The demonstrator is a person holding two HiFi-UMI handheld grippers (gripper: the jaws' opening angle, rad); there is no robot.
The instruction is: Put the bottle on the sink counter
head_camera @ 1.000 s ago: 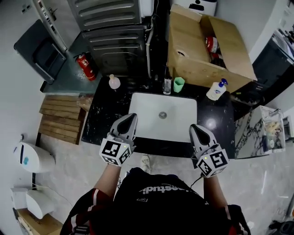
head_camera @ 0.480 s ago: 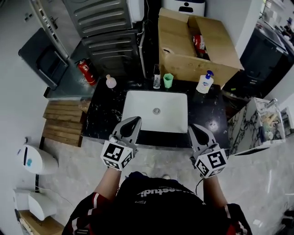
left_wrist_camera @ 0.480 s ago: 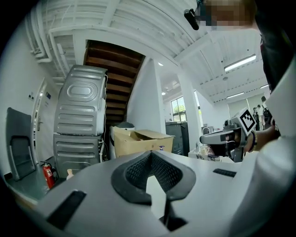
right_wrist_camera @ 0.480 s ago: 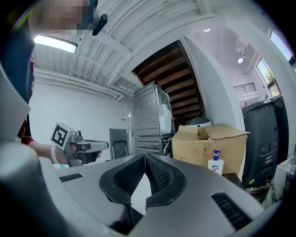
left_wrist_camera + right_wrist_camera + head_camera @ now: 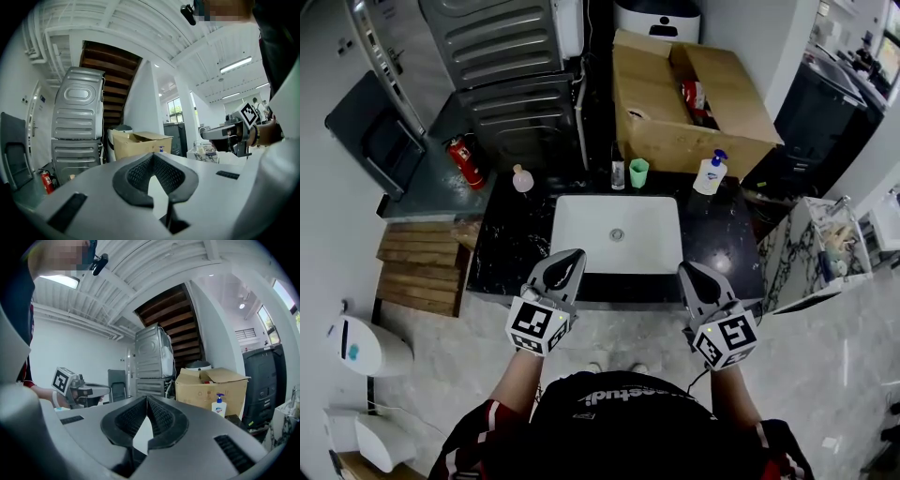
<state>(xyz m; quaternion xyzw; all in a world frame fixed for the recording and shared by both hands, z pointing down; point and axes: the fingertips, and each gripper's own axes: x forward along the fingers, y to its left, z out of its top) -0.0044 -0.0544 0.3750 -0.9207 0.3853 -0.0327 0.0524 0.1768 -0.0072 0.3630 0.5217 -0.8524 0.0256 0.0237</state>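
honestly the placing looks done: the soap pump bottle (image 5: 710, 174) stands upright on the black sink counter (image 5: 511, 246), far right of the basin (image 5: 649, 239), and the left gripper (image 5: 573, 255) and right gripper (image 5: 687, 271) hover by the near edge, jaws pressed together on nothing, so i'd guess next is just backing off.

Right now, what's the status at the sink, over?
Left gripper, right gripper: both shut, empty. Pump bottle upright on counter, back right, untouched. Only the sink between.
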